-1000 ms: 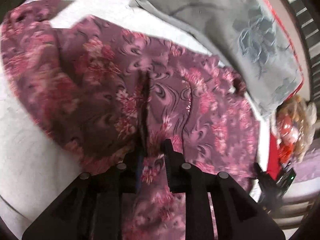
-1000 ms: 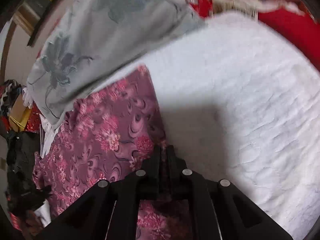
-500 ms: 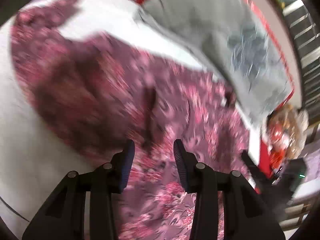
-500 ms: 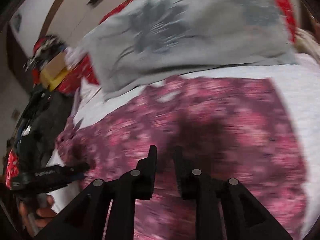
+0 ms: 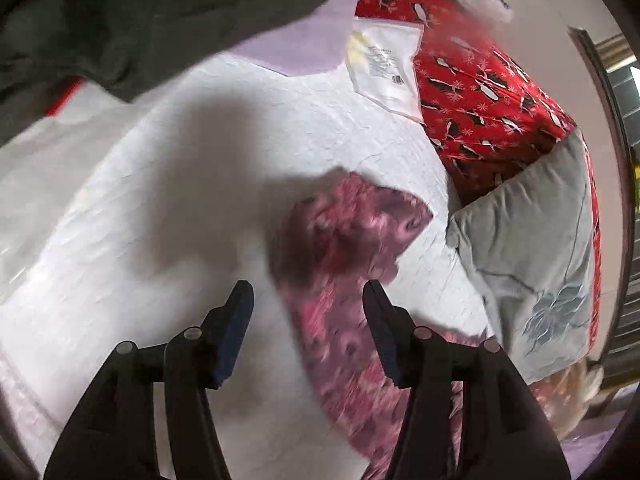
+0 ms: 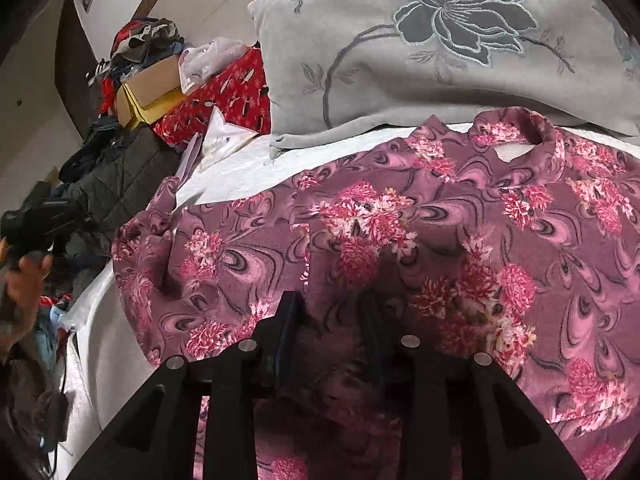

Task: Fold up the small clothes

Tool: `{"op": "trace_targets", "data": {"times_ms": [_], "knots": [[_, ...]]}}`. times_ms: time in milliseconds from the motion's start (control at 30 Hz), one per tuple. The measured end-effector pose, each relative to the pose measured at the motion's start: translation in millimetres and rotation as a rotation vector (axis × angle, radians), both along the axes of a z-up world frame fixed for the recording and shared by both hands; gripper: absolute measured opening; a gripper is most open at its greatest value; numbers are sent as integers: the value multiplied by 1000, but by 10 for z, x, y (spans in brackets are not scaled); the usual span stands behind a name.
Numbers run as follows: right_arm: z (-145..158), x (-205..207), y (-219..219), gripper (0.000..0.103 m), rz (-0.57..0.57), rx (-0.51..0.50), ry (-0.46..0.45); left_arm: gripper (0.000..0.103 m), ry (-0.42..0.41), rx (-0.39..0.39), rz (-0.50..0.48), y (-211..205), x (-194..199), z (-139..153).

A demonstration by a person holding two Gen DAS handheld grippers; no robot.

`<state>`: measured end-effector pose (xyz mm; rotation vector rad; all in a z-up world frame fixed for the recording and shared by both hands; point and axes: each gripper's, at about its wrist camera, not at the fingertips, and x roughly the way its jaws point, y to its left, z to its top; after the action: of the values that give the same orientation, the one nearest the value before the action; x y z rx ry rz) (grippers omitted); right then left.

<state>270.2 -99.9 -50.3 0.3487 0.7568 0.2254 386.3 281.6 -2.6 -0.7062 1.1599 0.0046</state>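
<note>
A purple top with pink flowers [image 6: 420, 232] lies spread on the white bedcover [image 6: 240, 168], its collar toward the grey pillow. My right gripper [image 6: 332, 320] is open and empty just above the middle of the top. In the left wrist view a sleeve of the top [image 5: 352, 240] lies on the white bedcover [image 5: 160, 200]. My left gripper [image 5: 306, 312] is open wide and empty, above the near part of that sleeve. The left gripper also shows at the left edge of the right wrist view [image 6: 36, 216], held by a hand.
A grey pillow with a stitched flower [image 6: 440, 48] lies beyond the top. A red patterned cover [image 5: 480, 92] and a clear plastic bag [image 5: 384, 76] lie at the far side. Dark clothes [image 6: 120, 176] and a cardboard box [image 6: 148, 92] are piled at the left.
Both grippers let go of the top and opened. The left one swung away toward the sleeve end; the right one turned to face the spread top and pillow.
</note>
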Motion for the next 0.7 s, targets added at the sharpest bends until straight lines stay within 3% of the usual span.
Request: {"op": "trace_targets", "data": {"times_ms": [67,133,167,200,233,300,400,567,633,700], "knots": [[-11,5,-15,34,1,15,-1,64,9,-13,-22,-121,154,-77],[-7,8,-17,34,1,16,-4,63,30,38,-38,-243,305,-121],[-8,-20,-26,34,2,17,-5,56,32,68,-42,-284,344,-125],[-9,-21,-27,34,2,19,-5,23,25,96,-38,-292,350,-101],[-11,-18,-25,34,2,22,-5,11,17,107,-31,-290,362,-78],[-15,-40,-51,34,3,30,-6,9,-21,66,21,-162,309,13],[-20,-65,-91,34,4,44,-9,9,-103,74,109,133,44,214],[-20,-64,-80,34,4,46,-11,13,-53,-8,160,596,-481,-8],[-17,-63,-75,34,4,43,-10,21,-53,-78,188,801,-664,-150],[-16,-65,-74,34,3,40,-10,37,-59,-135,242,911,-769,-233]]}}
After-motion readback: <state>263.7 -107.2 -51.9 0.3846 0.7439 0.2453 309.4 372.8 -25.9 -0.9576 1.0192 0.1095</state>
